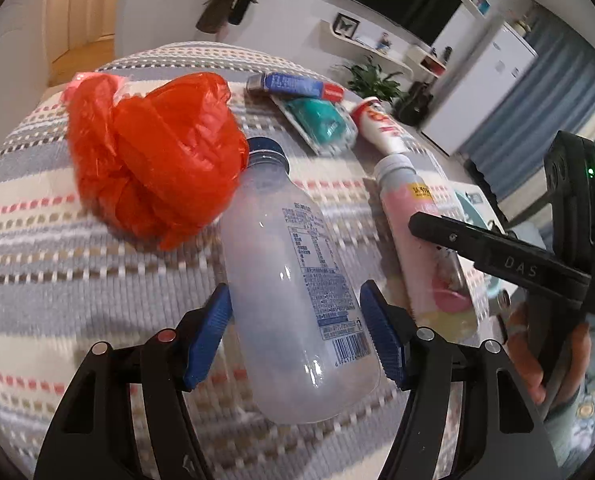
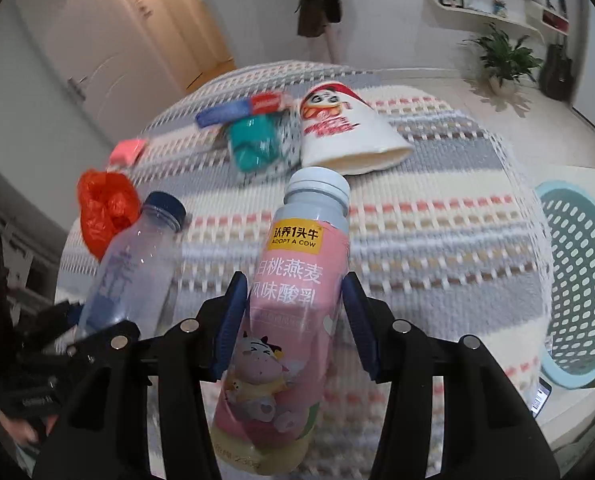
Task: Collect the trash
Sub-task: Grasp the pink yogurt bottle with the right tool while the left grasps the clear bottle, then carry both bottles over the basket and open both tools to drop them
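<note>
Two bottles lie on the striped desk (image 2: 437,216). The left gripper (image 1: 297,332) straddles the clear bottle (image 1: 297,280), its blue pads apart from its sides, so it is open. The right gripper (image 2: 293,320) clamps the pink yogurt bottle (image 2: 285,320). A teal basket (image 2: 577,280) sits to the right.

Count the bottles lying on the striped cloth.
2. The clear bottle lies between the left tool's pads beside the orange bag; the pink yogurt bottle lies between the right tool's.
</note>
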The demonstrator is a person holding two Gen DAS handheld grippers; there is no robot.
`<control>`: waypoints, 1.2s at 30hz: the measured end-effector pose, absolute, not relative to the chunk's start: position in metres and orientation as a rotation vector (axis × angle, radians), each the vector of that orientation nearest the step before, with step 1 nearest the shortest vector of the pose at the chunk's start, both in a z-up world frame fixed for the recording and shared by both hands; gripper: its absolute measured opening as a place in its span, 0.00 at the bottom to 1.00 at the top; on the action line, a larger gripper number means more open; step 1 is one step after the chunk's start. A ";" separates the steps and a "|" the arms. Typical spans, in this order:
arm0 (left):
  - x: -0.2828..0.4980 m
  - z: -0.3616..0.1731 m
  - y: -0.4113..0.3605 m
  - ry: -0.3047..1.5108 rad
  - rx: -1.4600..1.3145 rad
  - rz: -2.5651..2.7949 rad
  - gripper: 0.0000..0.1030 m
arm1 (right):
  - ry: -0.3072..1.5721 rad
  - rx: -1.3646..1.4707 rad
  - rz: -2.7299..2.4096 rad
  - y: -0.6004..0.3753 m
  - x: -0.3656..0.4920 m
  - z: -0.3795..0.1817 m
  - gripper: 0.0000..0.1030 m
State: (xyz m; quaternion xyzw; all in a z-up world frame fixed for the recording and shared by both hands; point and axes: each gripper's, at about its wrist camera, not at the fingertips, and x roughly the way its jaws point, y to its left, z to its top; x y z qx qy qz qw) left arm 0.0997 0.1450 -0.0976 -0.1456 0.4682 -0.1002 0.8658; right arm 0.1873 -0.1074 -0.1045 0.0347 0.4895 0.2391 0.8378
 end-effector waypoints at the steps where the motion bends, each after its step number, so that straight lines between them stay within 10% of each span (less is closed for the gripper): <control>1: 0.096 -0.099 0.145 0.986 -0.306 -0.215 0.62 | 1.040 0.069 0.520 -0.113 0.182 -0.104 0.45; 15: 0.114 -0.106 0.118 1.035 -0.234 -0.111 0.54 | 1.059 0.075 0.431 -0.123 0.179 -0.111 0.62; 21: 0.104 -0.091 0.112 0.972 -0.226 -0.152 0.54 | 1.092 0.106 0.477 -0.120 0.182 -0.124 0.46; 36: 0.096 -0.021 0.079 0.763 -0.204 -0.251 0.54 | 0.946 0.163 0.456 -0.165 0.169 -0.078 0.44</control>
